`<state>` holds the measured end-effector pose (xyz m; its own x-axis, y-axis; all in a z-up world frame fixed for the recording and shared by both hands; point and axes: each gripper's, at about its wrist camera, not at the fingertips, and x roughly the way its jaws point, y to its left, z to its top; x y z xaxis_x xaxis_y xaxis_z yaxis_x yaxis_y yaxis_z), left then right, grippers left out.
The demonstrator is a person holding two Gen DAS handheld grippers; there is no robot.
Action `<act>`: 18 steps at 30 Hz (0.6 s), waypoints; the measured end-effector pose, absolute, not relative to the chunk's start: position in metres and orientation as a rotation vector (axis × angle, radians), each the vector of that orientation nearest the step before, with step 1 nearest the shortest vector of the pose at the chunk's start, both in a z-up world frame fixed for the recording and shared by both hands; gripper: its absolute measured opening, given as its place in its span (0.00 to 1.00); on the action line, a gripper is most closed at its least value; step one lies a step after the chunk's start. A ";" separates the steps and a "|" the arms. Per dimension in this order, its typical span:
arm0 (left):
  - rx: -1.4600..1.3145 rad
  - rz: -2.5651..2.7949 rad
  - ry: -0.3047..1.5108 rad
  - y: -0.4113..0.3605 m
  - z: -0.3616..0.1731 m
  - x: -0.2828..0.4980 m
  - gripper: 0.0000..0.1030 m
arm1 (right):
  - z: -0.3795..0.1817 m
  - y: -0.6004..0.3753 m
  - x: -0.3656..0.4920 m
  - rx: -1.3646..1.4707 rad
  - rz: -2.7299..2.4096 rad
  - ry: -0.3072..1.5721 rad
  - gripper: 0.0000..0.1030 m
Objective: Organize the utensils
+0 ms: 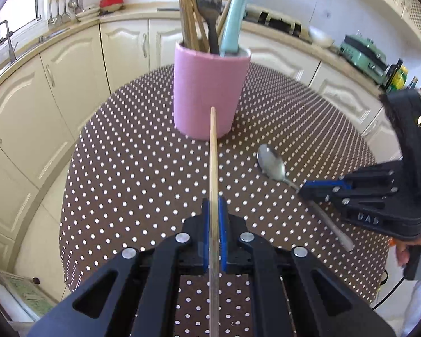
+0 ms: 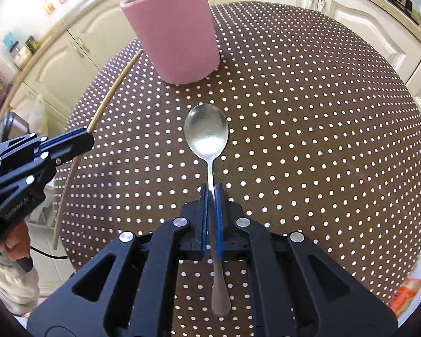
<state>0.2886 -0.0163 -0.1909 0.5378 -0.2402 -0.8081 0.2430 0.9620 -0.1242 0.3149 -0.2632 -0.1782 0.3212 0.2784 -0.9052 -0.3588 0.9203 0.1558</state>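
Nearest to us, the left gripper (image 1: 214, 205) is closed tight on a thin wooden stick (image 1: 214, 168), which points toward the pink holder (image 1: 207, 95). The right gripper (image 2: 210, 193) is also closed, and we see it pinching the handle of a metal spoon (image 2: 206, 132), bowl forward above the dotted tablecloth (image 2: 322, 140). The holder stands upright on the table and already has several utensils (image 1: 210, 8) inside it.

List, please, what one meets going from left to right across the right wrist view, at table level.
left gripper holding the chopstick → pink holder → spoon, clamped in the right gripper → bare dotted tablecloth
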 end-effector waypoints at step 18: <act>0.008 -0.294 1.010 -0.007 -0.202 0.299 0.06 | -0.173 -0.212 0.341 -0.304 0.336 1.295 0.07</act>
